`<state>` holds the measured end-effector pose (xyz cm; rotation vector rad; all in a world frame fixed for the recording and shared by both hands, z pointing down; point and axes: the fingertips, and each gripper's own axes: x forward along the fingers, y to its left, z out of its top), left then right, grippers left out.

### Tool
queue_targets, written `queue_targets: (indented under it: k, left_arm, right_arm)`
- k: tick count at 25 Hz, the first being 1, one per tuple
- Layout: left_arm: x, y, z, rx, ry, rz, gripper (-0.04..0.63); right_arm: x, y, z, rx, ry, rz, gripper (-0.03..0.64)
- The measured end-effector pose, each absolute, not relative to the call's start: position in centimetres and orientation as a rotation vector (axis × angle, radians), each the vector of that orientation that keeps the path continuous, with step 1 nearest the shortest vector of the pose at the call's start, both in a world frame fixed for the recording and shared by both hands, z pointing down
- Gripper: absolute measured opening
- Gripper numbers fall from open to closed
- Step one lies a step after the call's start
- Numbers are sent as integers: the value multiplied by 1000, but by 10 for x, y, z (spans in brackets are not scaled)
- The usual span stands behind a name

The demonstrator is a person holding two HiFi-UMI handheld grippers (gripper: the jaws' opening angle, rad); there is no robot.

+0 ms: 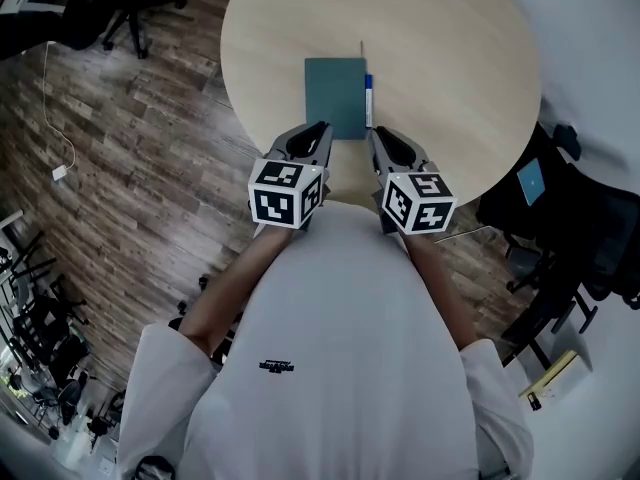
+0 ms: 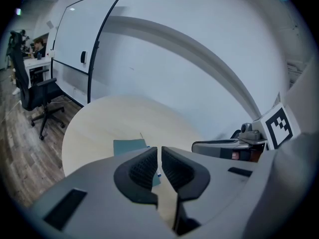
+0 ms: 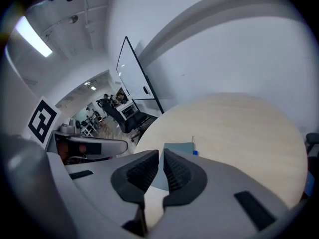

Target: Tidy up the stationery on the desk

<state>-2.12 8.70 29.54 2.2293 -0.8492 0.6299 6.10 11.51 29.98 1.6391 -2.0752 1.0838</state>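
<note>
The left gripper (image 2: 159,152) has its jaws pressed nearly together, with only a thin slit between the ribbed pads and nothing held in it. The right gripper (image 3: 161,157) is clenched the same way and is just as empty. In the head view the left gripper (image 1: 312,138) and right gripper (image 1: 385,144) are side by side, close to the person's chest. They hover over the near edge of a round, pale wooden table (image 1: 450,58), with their tips pointing out across it.

Just beyond the tips a teal notebook (image 1: 336,96) lies flat and closed on the table, roughly between the lines of the two grippers. A blue pen (image 1: 368,98) lies along the notebook's right edge, right beside it or touching it. A thin stick-like item (image 1: 362,48) sticks out past the notebook's far right corner and is too slim to identify. The left gripper view shows the notebook (image 2: 128,146) just left of the jaws. The right gripper view shows the notebook (image 3: 180,147) and the pen's tip (image 3: 195,153) just past the jaws.

Further out, a whiteboard (image 2: 82,49) leans by the white wall, with a black office chair (image 2: 37,91) near it. The floor (image 1: 130,158) is dark wood planks.
</note>
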Motion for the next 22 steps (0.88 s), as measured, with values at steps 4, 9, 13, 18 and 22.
queue_targets:
  k: [4,9,13,18,22]
  left_arm:
    - [-25,95,285,2284,-847,668,40]
    - [-26,100,281,2286,-883,672,40]
    - [-29,96,286,2259,-873,684,40]
    - [-34,95,289,2249,-880,688,40]
    - [-35,99,287,2255,-887,690,40]
  right_arm:
    - [59,120,288,1691,-2056,1027,55]
    - [56,130,289,1725,-2014,1041,49]
    - [46,130,290,1717,-2012,1054,49]
    - [40,124,288,1696,-2030,1012,49]
    - [40,123,287,1700,-2032,1000,49]
